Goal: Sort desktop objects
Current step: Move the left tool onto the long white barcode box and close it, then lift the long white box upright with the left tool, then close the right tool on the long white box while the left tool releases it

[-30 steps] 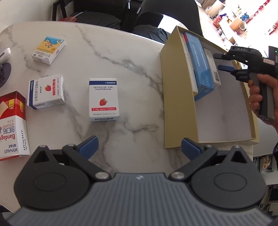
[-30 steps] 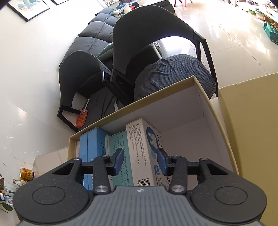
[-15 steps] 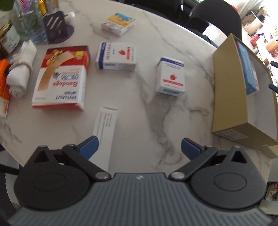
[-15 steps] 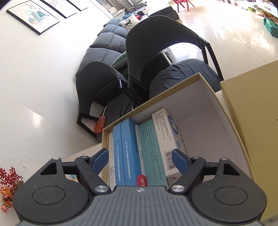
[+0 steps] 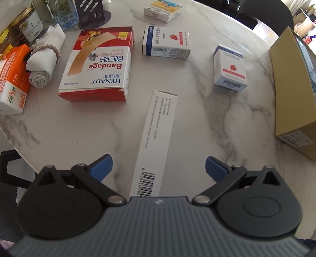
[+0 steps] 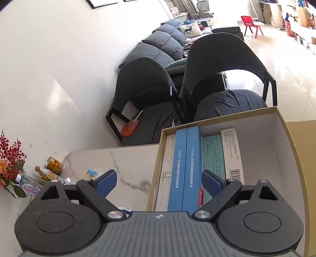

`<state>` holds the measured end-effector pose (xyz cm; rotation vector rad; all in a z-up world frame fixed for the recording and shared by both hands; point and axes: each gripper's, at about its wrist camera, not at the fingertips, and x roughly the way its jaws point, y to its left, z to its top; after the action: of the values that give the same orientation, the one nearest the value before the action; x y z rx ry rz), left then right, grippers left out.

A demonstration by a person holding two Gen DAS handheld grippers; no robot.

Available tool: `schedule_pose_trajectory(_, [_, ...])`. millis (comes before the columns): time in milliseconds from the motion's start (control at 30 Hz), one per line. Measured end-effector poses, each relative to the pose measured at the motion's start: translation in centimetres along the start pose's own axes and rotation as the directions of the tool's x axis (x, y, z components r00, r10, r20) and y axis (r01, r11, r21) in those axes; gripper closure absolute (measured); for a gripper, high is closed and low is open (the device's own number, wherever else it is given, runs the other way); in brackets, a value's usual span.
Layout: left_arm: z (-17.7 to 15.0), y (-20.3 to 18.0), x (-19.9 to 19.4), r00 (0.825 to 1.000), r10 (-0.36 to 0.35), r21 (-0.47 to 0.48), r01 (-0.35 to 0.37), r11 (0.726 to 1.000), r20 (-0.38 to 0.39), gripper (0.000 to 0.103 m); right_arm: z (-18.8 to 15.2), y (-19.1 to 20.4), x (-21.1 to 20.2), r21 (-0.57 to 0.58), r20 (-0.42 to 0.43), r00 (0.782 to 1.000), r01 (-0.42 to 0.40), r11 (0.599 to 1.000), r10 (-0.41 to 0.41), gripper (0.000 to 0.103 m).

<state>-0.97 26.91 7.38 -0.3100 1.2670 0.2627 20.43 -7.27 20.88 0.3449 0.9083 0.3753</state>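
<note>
On the marble table: we see the loose cartons still spread over its top [image 5: 217,122], and a tan cardboard box [image 5: 286,94] at the right edge.
Long white carton: the long white carton [image 5: 158,136] lies flat with its barcode end toward us, directly beneath the left gripper [image 5: 159,165] and running between its blue pads.
Left claw: we find its jaws spread wide apart, the pads clear of the long white carton on both sides and nothing held.
Nearby cartons: the red Bandage box [image 5: 98,63] lies just left of the long carton's far end; a white box with a strawberry [image 5: 230,68] stands to its right; a second strawberry box [image 5: 165,43] and a yellow-topped box [image 5: 163,9] lie farther back.
Left edge: we note a rolled grey cloth [image 5: 44,59] touching an orange tissue pack [image 5: 11,79].
Inside the box: from the right wrist we see the cardboard box [image 6: 276,126] holding cartons on edge in a row against its left wall, namely a white one [image 6: 165,174], two blue ones [image 6: 186,168], a teal one [image 6: 212,154] and a white barcoded one [image 6: 232,152].
Right claw: the right gripper [image 6: 159,183] hovers over the box's left wall; its jaws have just been opening and now stand wide, gripping nothing.
Beyond: two dark chairs [image 6: 217,65] stand behind the table.
</note>
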Motion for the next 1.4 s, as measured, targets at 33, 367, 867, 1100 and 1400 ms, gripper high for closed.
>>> schedule_pose_trajectory(33, [0.0,0.0,0.0,1.0,-0.005,0.005,0.005,1.0,0.001,0.004,-0.1,0.2,0.1,0.0,-0.005,1.0,-0.001,1.0,0.001,0.009])
schedule_pose_trajectory(367, [0.1,0.1,1.4,0.999,-0.027,0.02,0.028,0.999,-0.038,0.065,-0.9,1.0,0.3,0.004,-0.03,1.0,0.003,1.0,-0.003,0.009])
schedule_pose_trajectory(867, [3.7,-7.1,2.4,0.981,-0.19,0.058,0.187,0.981,0.043,0.075,-3.4,5.0,1.7,-0.053,-0.149,0.988,-0.053,0.997,0.045,0.012])
schedule_pose_trajectory(1100, [5.1,-9.5,3.0,0.972,-0.227,0.094,0.221,0.971,0.057,0.051,-5.3,8.2,2.7,-0.114,-0.212,0.976,-0.085,0.99,0.059,0.012])
schedule_pose_trajectory(1400, [2.8,-4.9,1.3,0.983,-0.179,0.069,0.176,0.982,0.037,0.012,-7.2,10.6,4.0,-0.171,-0.288,0.957,-0.085,0.982,0.033,0.012])
